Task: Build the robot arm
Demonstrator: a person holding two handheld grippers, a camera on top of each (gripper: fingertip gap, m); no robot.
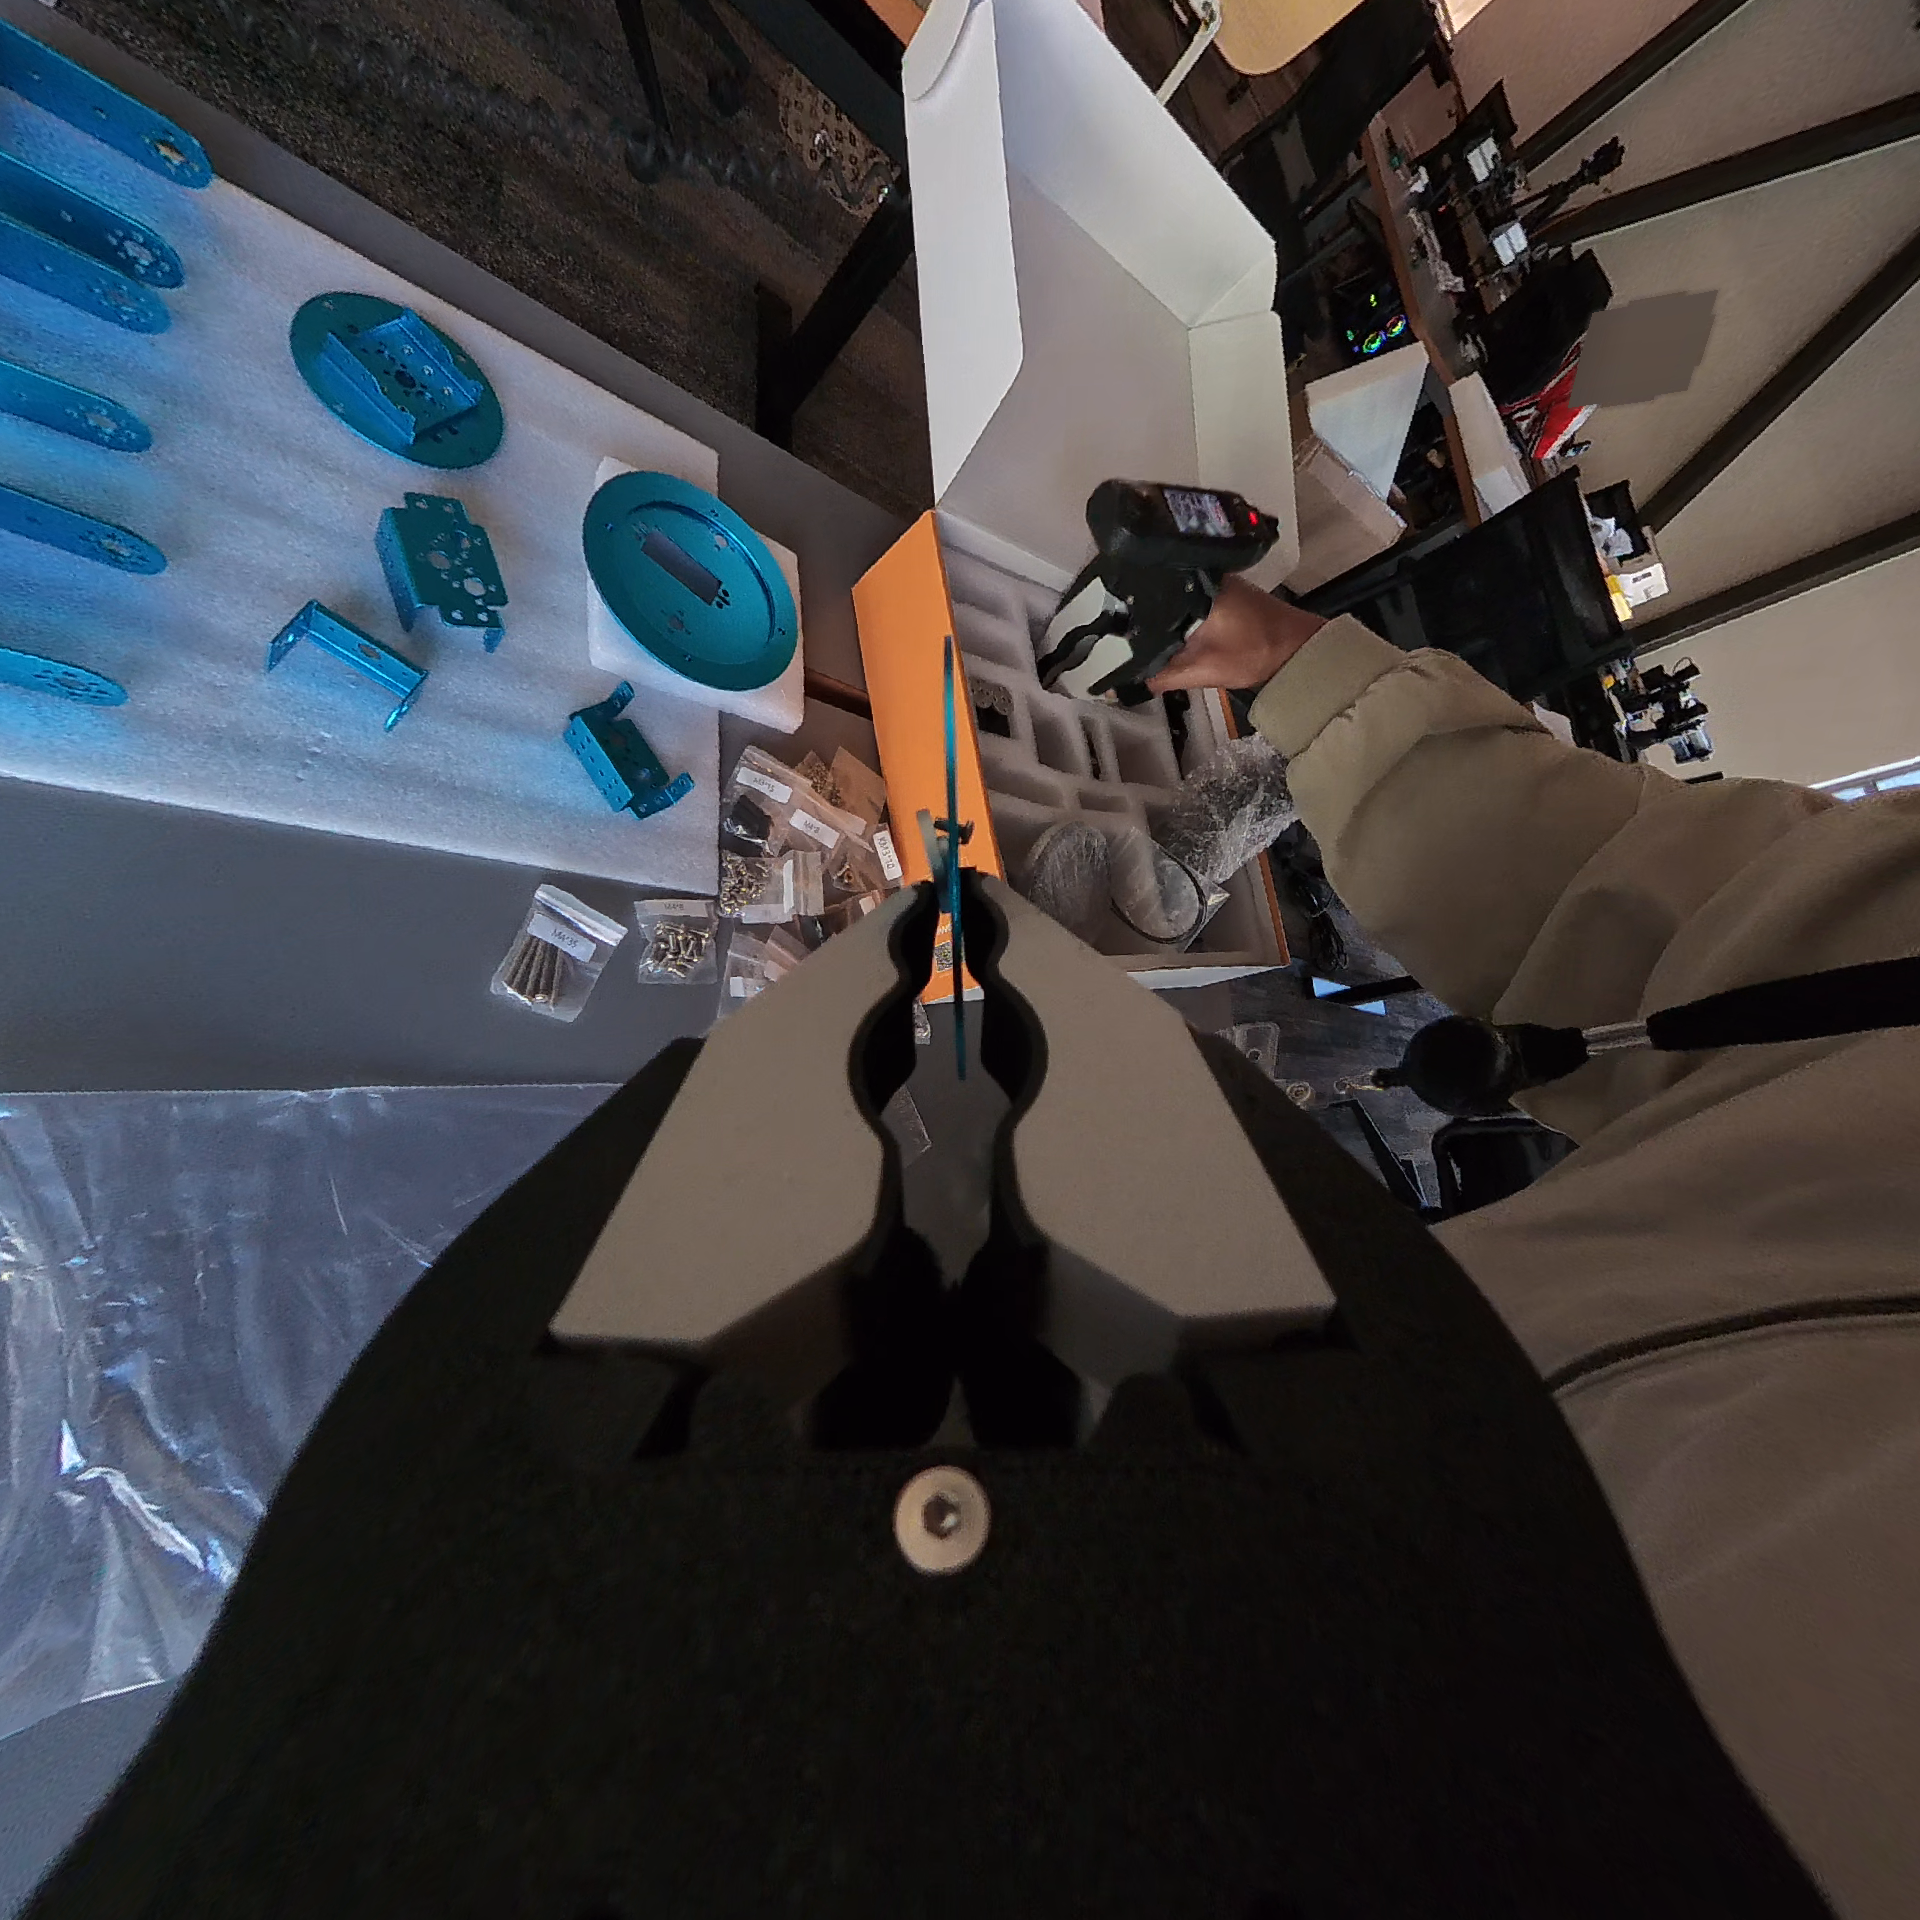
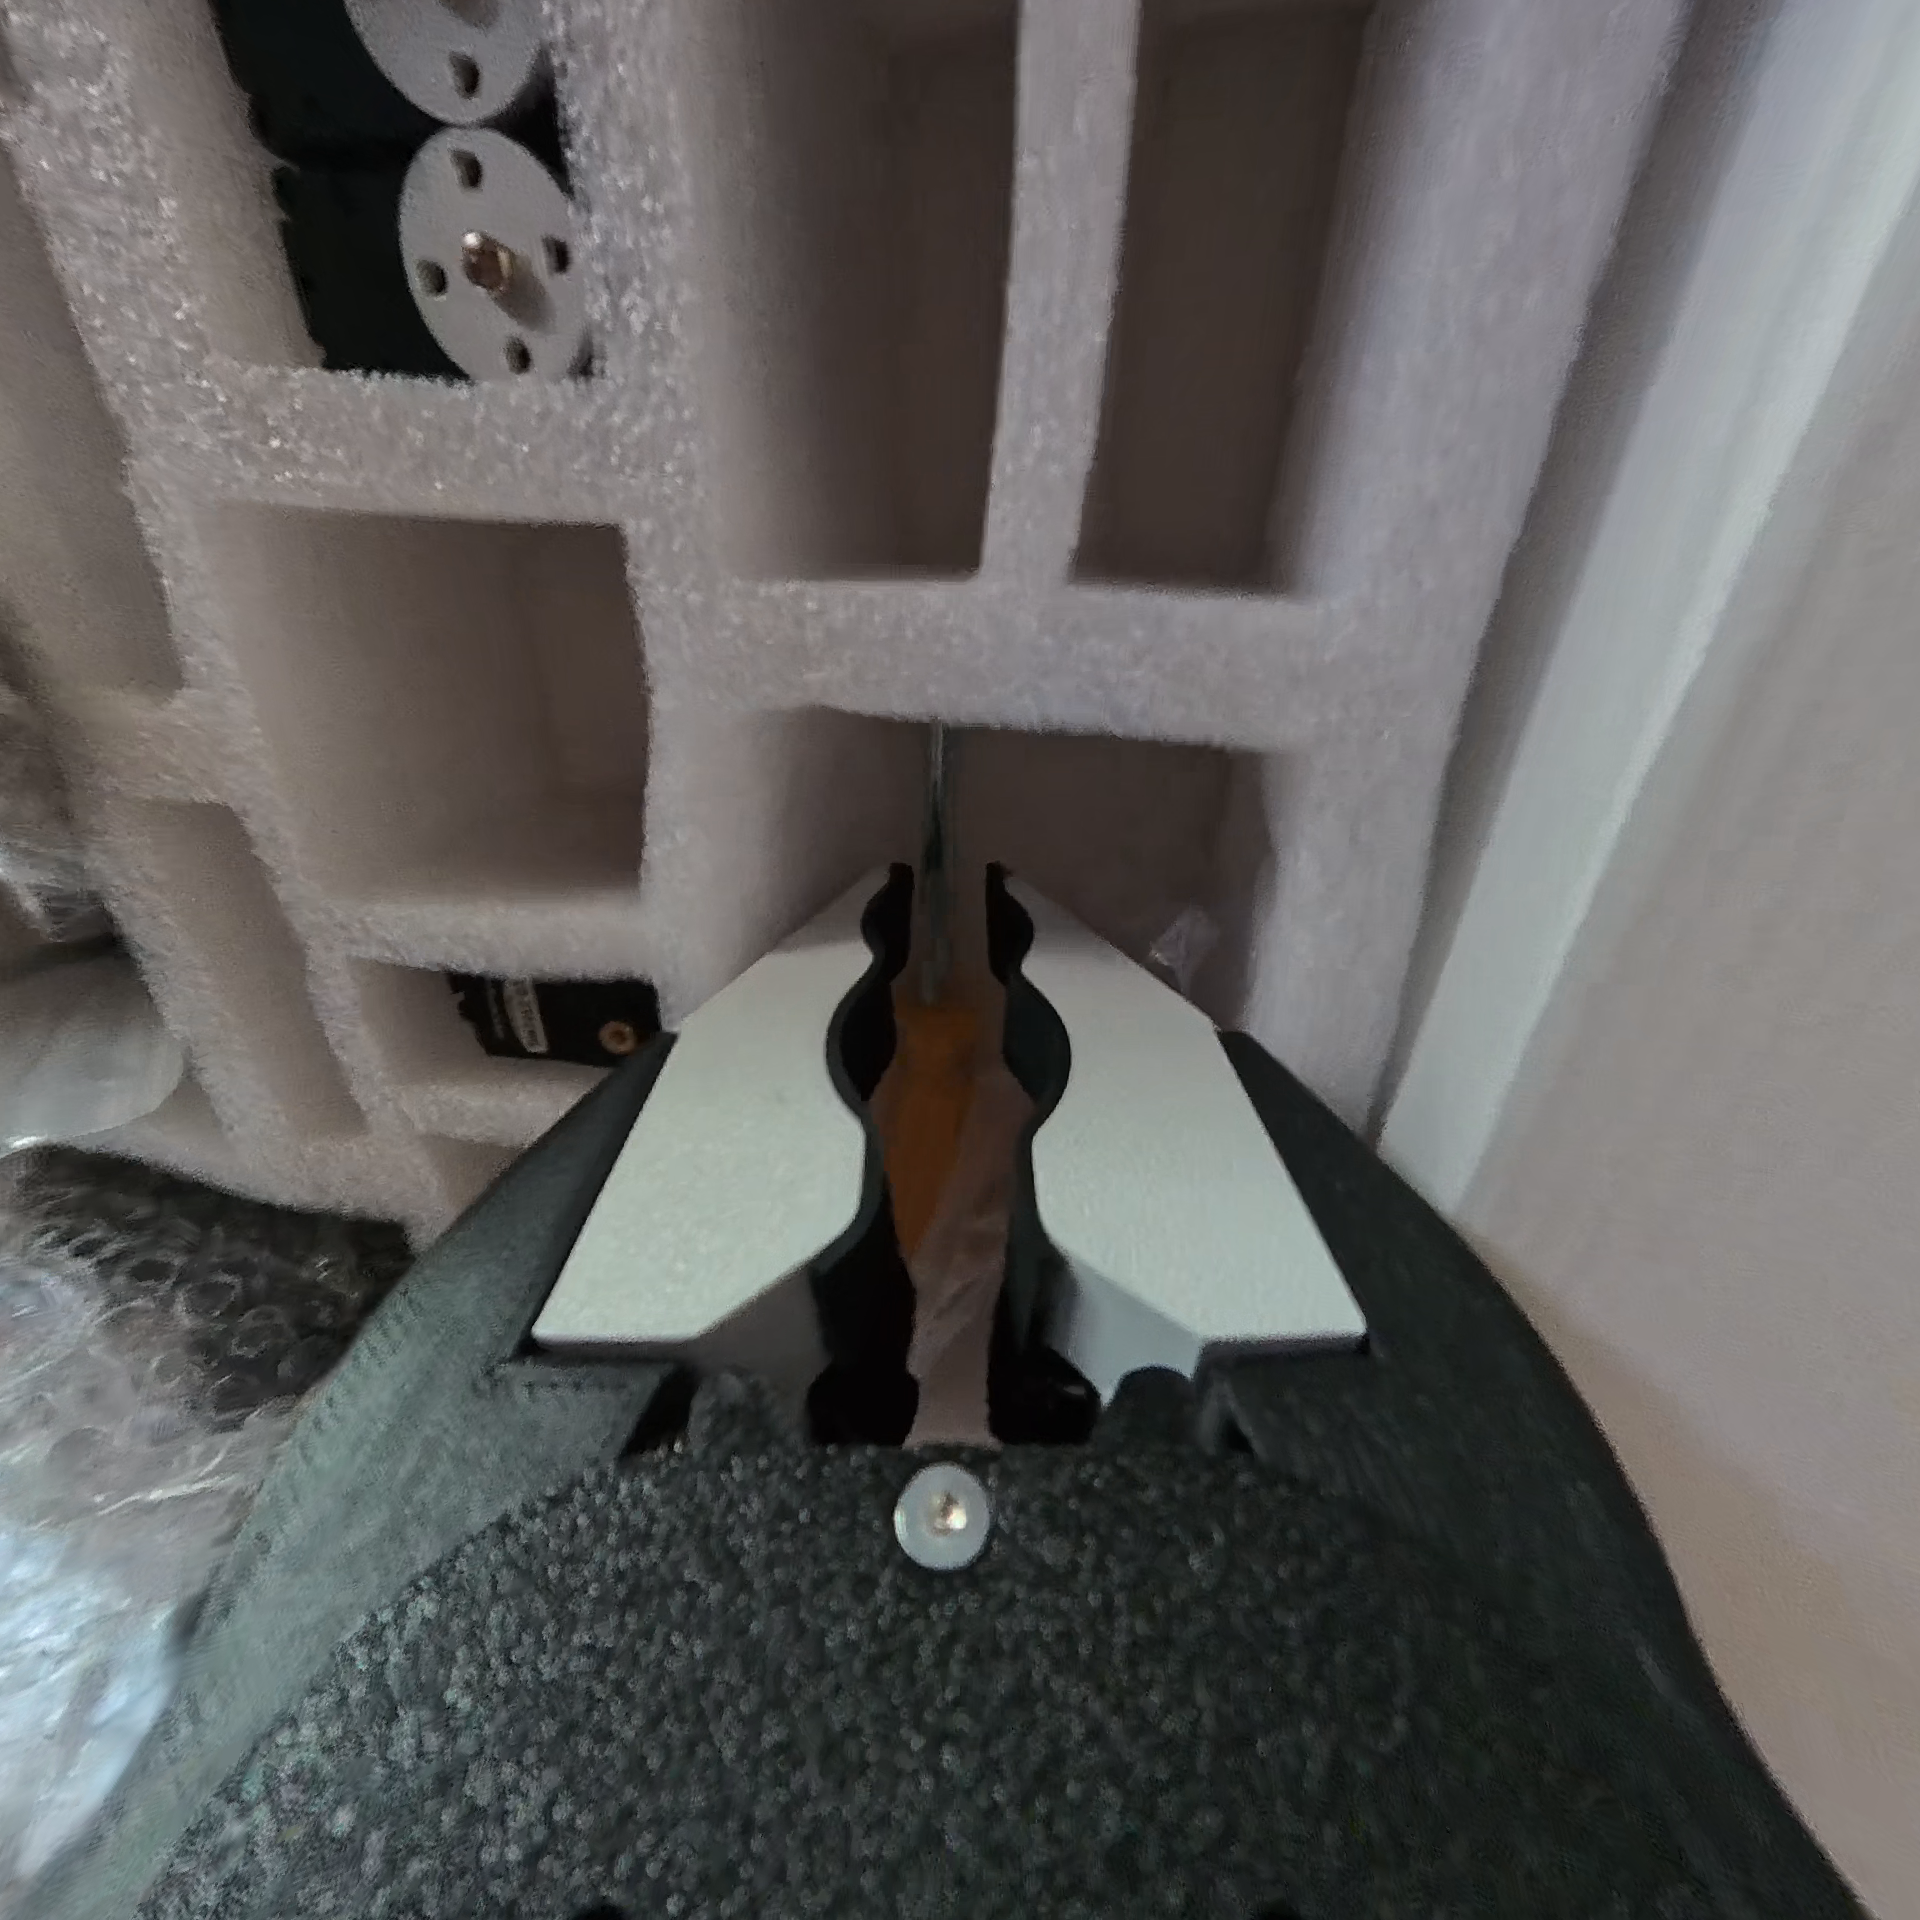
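Two tools are in my hands over a grey tabletop (image 1: 260, 956) strewn with blue metal parts on white foam sheet (image 1: 260, 623). At its far edge sits an open orange box (image 1: 904, 665) with a white foam insert (image 2: 727, 623). My left tool (image 1: 951, 894) is clamped on a thin blue plate (image 1: 950, 727), seen edge-on and held above the small screw bags (image 1: 675, 940). My right tool (image 2: 940, 873), nearly closed, reaches into an insert cell around a thin orange-handled screwdriver (image 2: 930, 1049); whether it grips, I cannot tell.

Glossy blue metal plate (image 1: 951, 831) in matt tongs (image 1: 948, 894); rough white foam insert (image 2: 1039, 634).
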